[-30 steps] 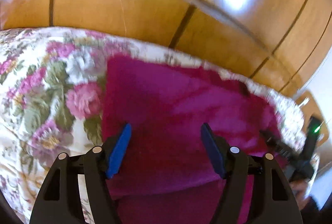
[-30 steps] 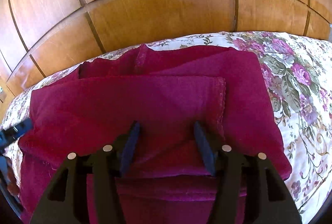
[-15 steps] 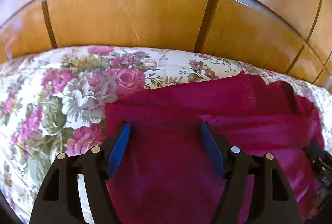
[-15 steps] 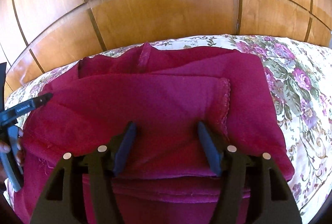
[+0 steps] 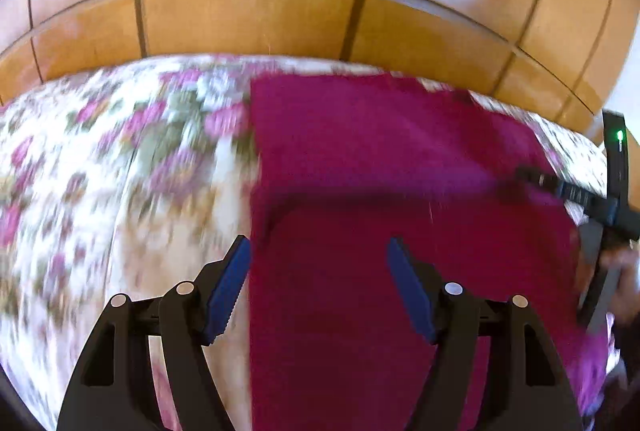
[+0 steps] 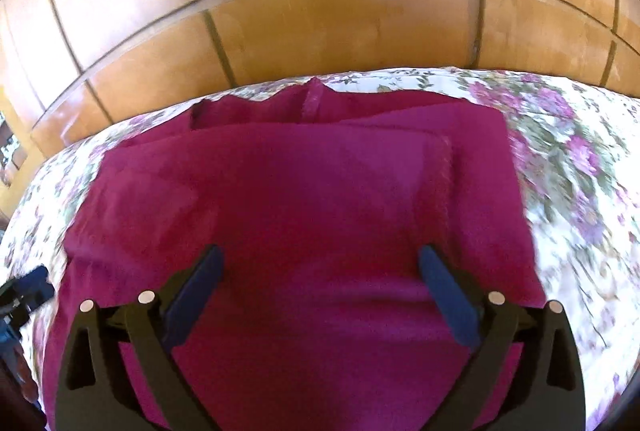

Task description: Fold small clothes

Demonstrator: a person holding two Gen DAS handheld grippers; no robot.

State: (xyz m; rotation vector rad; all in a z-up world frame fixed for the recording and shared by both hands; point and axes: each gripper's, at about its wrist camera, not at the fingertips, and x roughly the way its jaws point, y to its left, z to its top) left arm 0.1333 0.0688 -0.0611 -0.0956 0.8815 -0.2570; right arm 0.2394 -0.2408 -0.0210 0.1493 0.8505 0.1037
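Note:
A magenta garment (image 5: 380, 167) lies folded in layers on a floral bedspread (image 5: 120, 167). My left gripper (image 5: 318, 251) is open and empty, hovering over the garment's left edge, its left finger over the bedspread. In the right wrist view the same garment (image 6: 304, 191) fills the middle, with a folded flap ending at a seamed edge (image 6: 444, 183). My right gripper (image 6: 320, 259) is open and empty above the garment's near part. The right gripper also shows at the right edge of the left wrist view (image 5: 576, 195).
A glossy wooden panelled wall (image 5: 320, 11) stands right behind the bed, also in the right wrist view (image 6: 320, 23). The floral bedspread (image 6: 580, 191) extends to the right of the garment. The left view is blurred by motion.
The left gripper has swung left and back, so the garment's left edge now lies between its fingers. The right gripper has drawn back a little and its jaws have opened wider.

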